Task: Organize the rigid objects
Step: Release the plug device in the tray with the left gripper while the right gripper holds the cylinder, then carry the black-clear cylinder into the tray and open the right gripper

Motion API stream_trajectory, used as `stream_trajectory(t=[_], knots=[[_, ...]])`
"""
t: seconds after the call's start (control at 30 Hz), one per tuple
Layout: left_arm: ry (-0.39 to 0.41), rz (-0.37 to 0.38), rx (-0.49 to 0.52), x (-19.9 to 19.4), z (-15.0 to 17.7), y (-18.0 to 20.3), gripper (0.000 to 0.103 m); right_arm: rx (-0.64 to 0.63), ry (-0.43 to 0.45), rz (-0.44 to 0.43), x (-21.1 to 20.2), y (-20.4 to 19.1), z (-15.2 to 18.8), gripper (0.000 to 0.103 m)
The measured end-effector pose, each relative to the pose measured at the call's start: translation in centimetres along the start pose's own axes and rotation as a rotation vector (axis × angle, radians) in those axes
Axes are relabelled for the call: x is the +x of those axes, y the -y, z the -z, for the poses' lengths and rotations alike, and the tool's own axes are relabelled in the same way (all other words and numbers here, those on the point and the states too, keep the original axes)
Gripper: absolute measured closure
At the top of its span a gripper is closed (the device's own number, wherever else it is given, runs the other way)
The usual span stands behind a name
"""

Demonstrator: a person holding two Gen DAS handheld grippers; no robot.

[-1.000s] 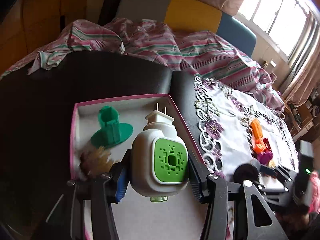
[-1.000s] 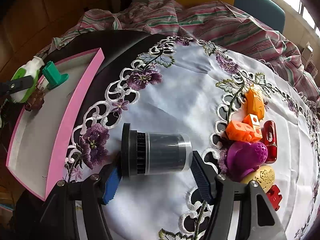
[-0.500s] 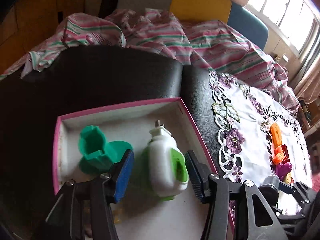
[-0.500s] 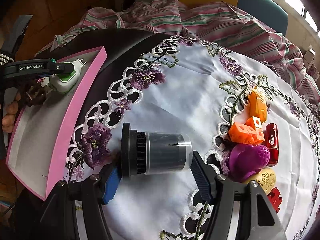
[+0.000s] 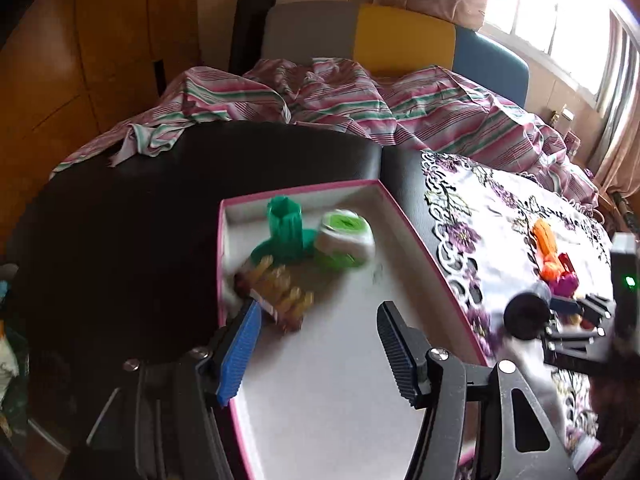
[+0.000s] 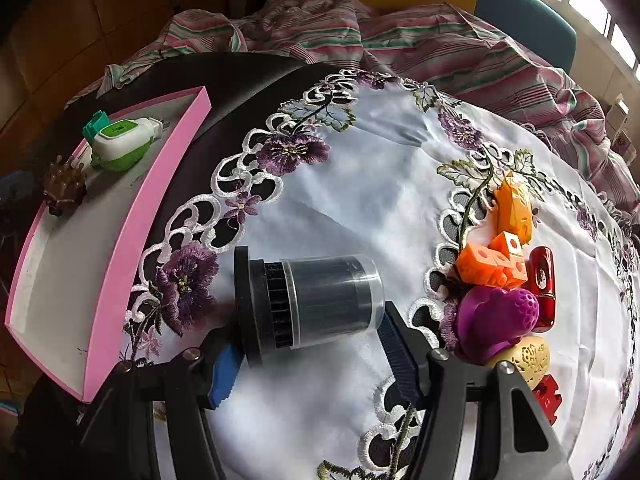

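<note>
A pink-rimmed box (image 5: 300, 194) holds a white and green plug-in device (image 5: 346, 240), a green stand (image 5: 286, 228) and a brown spiky figure (image 5: 276, 288). My left gripper (image 5: 316, 344) hangs over the box's near part, its jaws opening with nothing between them. In the right wrist view the box (image 6: 160, 184) lies at the left with the device (image 6: 120, 148) inside. My right gripper (image 6: 308, 344) is closing on a black cylinder with a clear cap (image 6: 316, 300) lying on the white cloth; both pads touch its ends.
A pile of toys lies right of the cylinder: orange cubes (image 6: 492, 266), a purple heart (image 6: 496, 320), a red piece (image 6: 542, 284) and a cream egg (image 6: 524, 360). The embroidered cloth (image 6: 360, 184) covers a black table, with a striped sheet (image 6: 400, 36) behind.
My left gripper let go of the plug-in device, which now lies in the box, and drew back from it. The right gripper's jaws narrowed onto the cylinder, which tipped slightly.
</note>
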State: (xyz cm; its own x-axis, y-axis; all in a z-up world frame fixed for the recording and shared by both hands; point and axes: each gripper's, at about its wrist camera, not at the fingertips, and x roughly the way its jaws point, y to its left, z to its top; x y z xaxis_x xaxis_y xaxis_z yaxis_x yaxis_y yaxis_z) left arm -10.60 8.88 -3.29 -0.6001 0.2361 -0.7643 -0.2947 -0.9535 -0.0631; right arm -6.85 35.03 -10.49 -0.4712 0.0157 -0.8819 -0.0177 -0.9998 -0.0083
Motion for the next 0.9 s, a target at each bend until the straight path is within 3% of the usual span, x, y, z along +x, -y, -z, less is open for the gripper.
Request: stream_trajectory(t=[0.43,0.9], knots=[[0.023,-0.048,0.014,-2.9,2.9,-0.2,0.04,0.017,0.039,-0.013,-0.7,0.2,-0.2,0.039],[0.013,-0.047,-0.02,-3.4,4.0,-1.6,0.04,-0.025,0.126,-0.108,-3.6,-2.9,-0.8,0.039]])
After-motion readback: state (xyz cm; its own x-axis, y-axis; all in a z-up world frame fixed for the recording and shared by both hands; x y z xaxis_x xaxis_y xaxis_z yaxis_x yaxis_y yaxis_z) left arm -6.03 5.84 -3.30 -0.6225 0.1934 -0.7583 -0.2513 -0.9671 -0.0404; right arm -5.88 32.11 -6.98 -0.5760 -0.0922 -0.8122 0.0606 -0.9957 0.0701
